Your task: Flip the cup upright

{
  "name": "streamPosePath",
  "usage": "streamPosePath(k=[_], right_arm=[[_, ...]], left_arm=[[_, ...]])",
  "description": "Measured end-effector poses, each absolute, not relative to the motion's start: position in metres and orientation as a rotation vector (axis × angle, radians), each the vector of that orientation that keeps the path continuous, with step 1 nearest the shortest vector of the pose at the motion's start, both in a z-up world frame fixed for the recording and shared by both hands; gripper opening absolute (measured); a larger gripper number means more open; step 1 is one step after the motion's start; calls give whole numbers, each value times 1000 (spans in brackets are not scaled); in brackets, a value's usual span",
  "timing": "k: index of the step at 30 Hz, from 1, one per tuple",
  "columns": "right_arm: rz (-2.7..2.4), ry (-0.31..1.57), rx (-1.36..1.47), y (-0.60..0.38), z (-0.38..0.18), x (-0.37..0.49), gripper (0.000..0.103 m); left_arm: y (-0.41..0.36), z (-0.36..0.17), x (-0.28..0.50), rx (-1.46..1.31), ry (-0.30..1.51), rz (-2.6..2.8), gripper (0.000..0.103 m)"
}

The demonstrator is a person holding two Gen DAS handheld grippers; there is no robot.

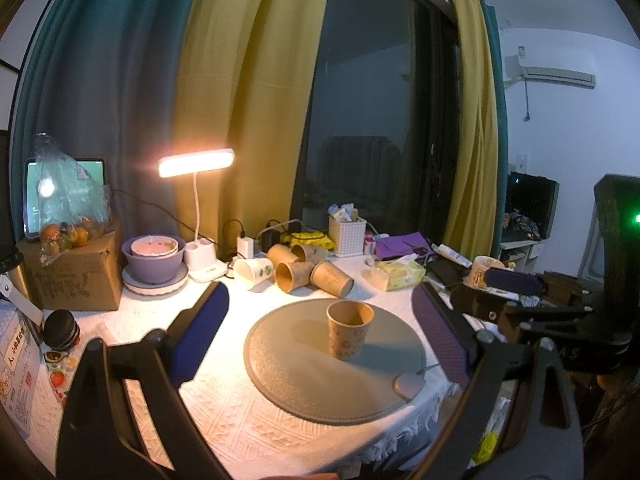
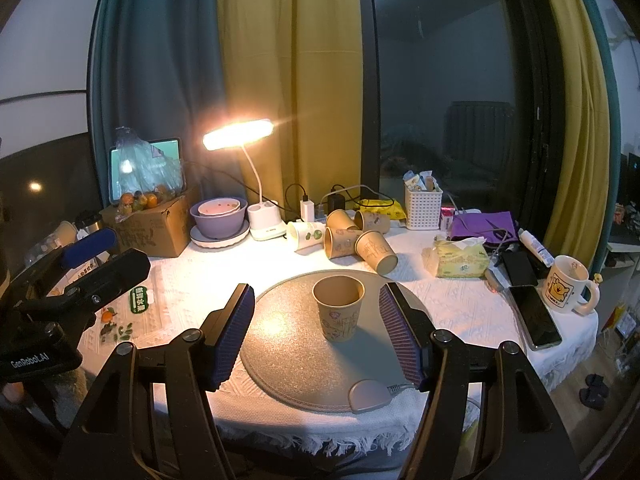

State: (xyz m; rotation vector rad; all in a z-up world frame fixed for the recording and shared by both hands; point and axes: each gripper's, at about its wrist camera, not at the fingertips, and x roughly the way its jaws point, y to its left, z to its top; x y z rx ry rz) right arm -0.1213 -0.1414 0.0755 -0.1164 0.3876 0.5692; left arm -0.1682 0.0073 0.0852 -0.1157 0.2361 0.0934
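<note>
A brown paper cup (image 1: pixel 349 334) stands upright, mouth up, on the round grey mat (image 1: pixel 304 384); it also shows in the right wrist view (image 2: pixel 338 307) on the mat (image 2: pixel 288 356). My left gripper (image 1: pixel 320 292) is open and empty, its blue-padded fingers wide apart, held back from the cup. My right gripper (image 2: pixel 318 290) is open and empty, its fingers either side of the cup without touching it. The right gripper's body shows at the right of the left wrist view (image 1: pixel 520 292); the left gripper's body shows at the left of the right wrist view (image 2: pixel 80 264).
Several paper cups (image 2: pixel 352 238) lie on their sides behind the mat, with a white one (image 2: pixel 306 235). A lit desk lamp (image 2: pixel 240 136), purple bowls (image 2: pixel 219 220), cardboard box (image 2: pixel 156 228), tissue pack (image 2: pixel 460 258), phones (image 2: pixel 538 316) and mug (image 2: pixel 568 284) crowd the table.
</note>
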Motion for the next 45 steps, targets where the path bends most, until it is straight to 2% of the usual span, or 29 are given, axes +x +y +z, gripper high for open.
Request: streamPosePath(k=[39,45], right_arm=[[569,390,-119,-140,77,-121,68],[569,389,-124,-139,76,-121,68]], left_arm=[[8,84,-169,-119,235,93,94],[-1,83,-171,-65,185,81,94]])
